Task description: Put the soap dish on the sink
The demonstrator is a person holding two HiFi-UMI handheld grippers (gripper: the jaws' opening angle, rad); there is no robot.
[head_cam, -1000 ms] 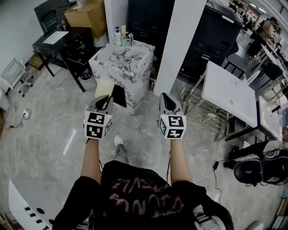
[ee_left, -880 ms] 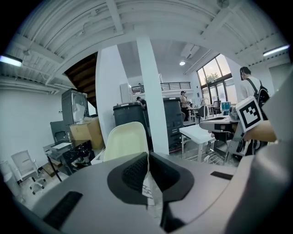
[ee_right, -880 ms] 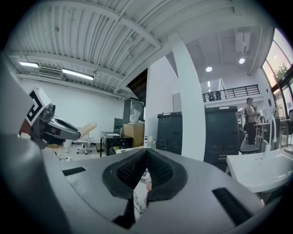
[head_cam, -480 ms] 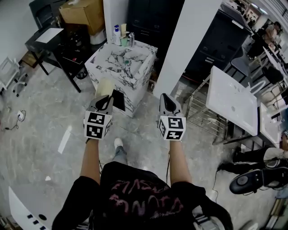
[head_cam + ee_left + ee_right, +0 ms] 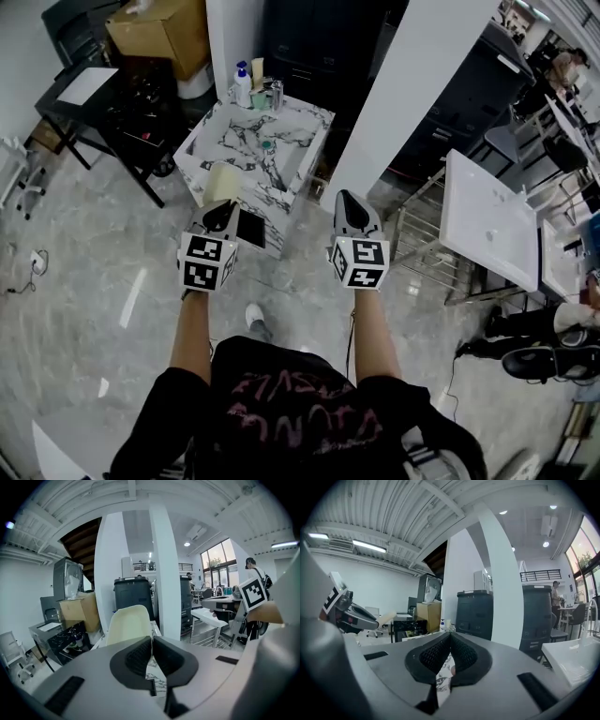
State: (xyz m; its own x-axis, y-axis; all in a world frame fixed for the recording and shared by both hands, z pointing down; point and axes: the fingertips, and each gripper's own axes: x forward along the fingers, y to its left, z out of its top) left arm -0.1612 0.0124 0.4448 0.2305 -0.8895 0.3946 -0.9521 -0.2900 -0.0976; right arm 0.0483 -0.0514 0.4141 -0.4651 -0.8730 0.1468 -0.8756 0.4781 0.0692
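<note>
While the person stands just short of the sink (image 5: 298, 131), the soap dish (image 5: 221, 182) sticks up out of the left gripper (image 5: 217, 210). Its fingers pinch the pale dish by its near edge, and its long side runs away from them toward the marble top. The basin lies ahead of those fingers and a little to their right. The right gripper (image 5: 348, 210) has its fingers pressed together on nothing, off beside the sink's right corner. I'd judge that the left carries the dish forward and down.

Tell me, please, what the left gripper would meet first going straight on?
Probably the white pillar beyond the marble sink; the left gripper, shut on the soap dish, seems aimed over the sink.
</note>
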